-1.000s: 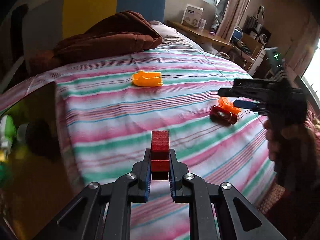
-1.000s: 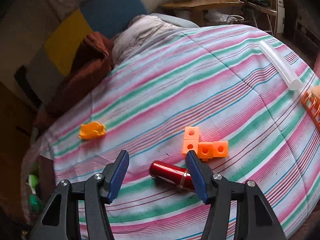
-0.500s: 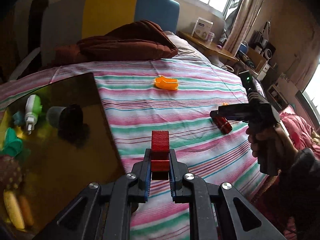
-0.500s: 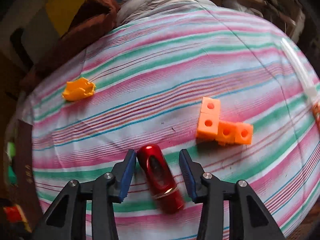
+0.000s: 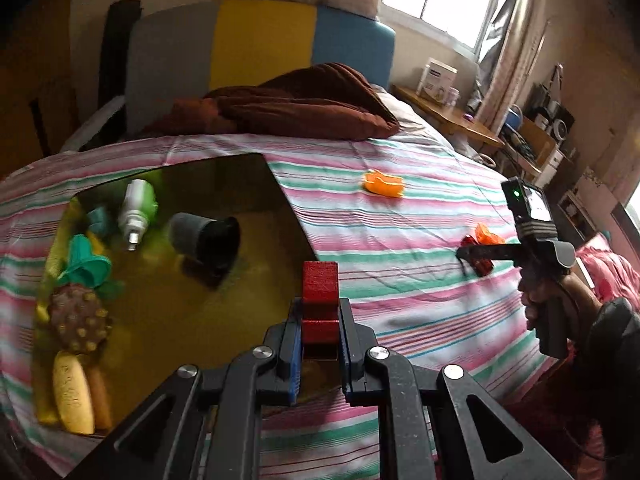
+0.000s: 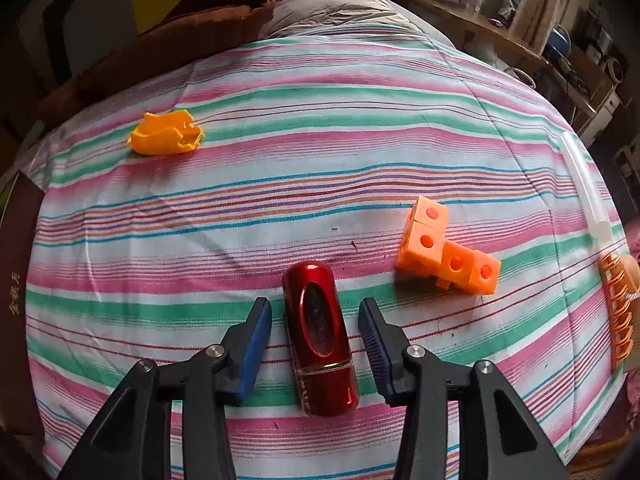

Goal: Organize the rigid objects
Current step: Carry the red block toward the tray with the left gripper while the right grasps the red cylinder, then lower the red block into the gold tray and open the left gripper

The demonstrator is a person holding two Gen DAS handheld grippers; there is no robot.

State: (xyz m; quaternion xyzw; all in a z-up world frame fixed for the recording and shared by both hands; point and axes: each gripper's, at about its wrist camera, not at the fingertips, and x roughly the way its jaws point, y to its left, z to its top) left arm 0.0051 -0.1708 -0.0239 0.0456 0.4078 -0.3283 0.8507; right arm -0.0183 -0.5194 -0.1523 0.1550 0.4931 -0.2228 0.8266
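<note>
A bed with a pink, green and white striped cover (image 5: 400,240) fills both views, with a crumpled brown blanket (image 5: 304,108) at the headboard end and a cluttered desk under the window beyond.

From the left wrist, the left gripper (image 5: 320,332) is pinching a red wooden block (image 5: 319,292) between its blue pads; the block stands up out of the jaws, just over the edge of a dark glossy tray (image 5: 240,184) lying on the cover. Only this view shows the tray's contents: a black cup (image 5: 208,236) on its side, a white and green bottle (image 5: 138,210), a teal funnel-shaped toy (image 5: 86,264), a brown knobbly pineapple toy (image 5: 80,320) and a yellow banana-like piece (image 5: 74,392). Further back on the cover sits an orange boat-shaped toy (image 5: 383,184). At the right edge a hand (image 5: 544,304) holds the right gripper (image 5: 466,254), seen from the side over a red object; its jaw gap cannot be read from here.

From the right wrist, the right gripper (image 6: 315,340) has its jaws spread to either side of a glossy red cylinder case (image 6: 320,340) lying lengthwise on the cover, a narrow gap showing on each side, so neither pad presses it. This view alone shows an L-shaped cluster of orange cubes with holes (image 6: 444,252) just right of the case, a clear tube (image 6: 584,188) and an orange comb-like rack (image 6: 618,312) at the right edge. The orange boat-shaped toy (image 6: 166,134) lies well apart at upper left, and only a sliver of the tray (image 6: 16,264) shows at the left edge.
</note>
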